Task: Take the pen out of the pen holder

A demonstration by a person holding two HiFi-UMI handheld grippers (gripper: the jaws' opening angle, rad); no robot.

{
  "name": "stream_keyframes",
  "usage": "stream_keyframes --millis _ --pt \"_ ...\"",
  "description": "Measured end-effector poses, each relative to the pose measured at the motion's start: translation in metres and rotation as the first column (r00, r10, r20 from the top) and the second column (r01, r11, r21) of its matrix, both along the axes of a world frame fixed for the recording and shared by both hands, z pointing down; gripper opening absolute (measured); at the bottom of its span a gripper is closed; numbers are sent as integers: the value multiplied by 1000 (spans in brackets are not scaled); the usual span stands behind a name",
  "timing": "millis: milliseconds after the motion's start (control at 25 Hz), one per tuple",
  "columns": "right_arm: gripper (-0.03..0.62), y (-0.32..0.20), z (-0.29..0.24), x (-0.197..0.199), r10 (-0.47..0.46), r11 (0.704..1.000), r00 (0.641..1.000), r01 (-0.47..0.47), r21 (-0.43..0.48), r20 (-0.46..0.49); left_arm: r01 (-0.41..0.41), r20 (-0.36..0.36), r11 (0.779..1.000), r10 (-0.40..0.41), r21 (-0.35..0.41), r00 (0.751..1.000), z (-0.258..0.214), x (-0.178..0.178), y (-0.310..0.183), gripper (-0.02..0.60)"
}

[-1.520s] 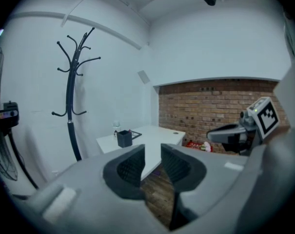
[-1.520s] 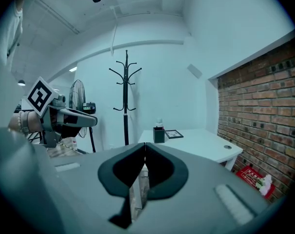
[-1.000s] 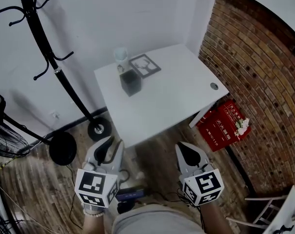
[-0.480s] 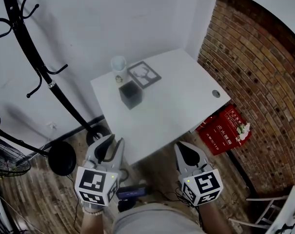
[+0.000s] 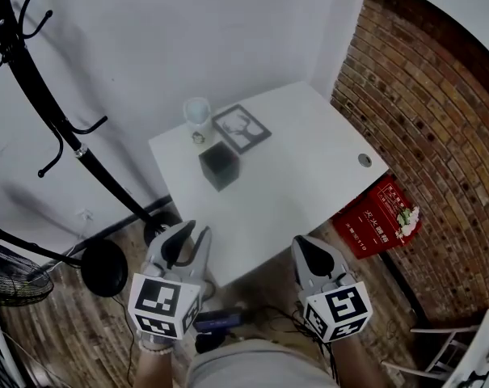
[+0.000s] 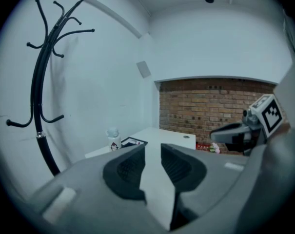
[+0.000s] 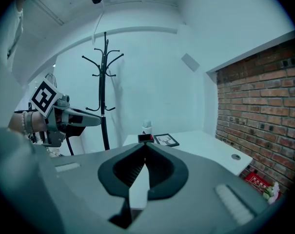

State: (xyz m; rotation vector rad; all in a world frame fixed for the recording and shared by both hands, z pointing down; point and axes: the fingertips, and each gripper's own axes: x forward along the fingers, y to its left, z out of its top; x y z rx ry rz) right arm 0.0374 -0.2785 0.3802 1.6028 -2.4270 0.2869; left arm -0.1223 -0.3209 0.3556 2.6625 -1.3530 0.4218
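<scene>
A black cube-shaped pen holder (image 5: 219, 166) stands on the white table (image 5: 301, 160), far ahead of both grippers. In the right gripper view the pen holder (image 7: 146, 138) shows something reddish at its top; I cannot make out a pen. My left gripper (image 5: 187, 239) is held low in front of the table's near edge, jaws open with nothing between them; the same gap shows in the left gripper view (image 6: 153, 147). My right gripper (image 5: 307, 247) hangs beside it, shut and empty, tips touching (image 7: 144, 145).
A white bottle (image 5: 197, 111) and a framed deer picture (image 5: 242, 128) stand behind the holder. A black coat rack (image 5: 66, 136) rises at the left, with a fan (image 5: 18, 277) beyond it. A red box (image 5: 379, 217) leans by the brick wall (image 5: 438, 136).
The view has shifted: the table and holder sit slightly lower and nearer in the frame, the coat rack further left. Both grippers keep their places and states.
</scene>
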Motion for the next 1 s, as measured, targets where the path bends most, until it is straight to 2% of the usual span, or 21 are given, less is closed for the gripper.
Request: stream_keyframes --millis 520,1000 --pt "5 -20 7 12 -26 1000 1000 26 -17 0 5 -3 1000 -5 -3 1000 6 16 -30 96" --pt "5 -33 18 35 -11 999 1000 11 -53 1 0 32 1000 -1 16 999 18 43 -93 101"
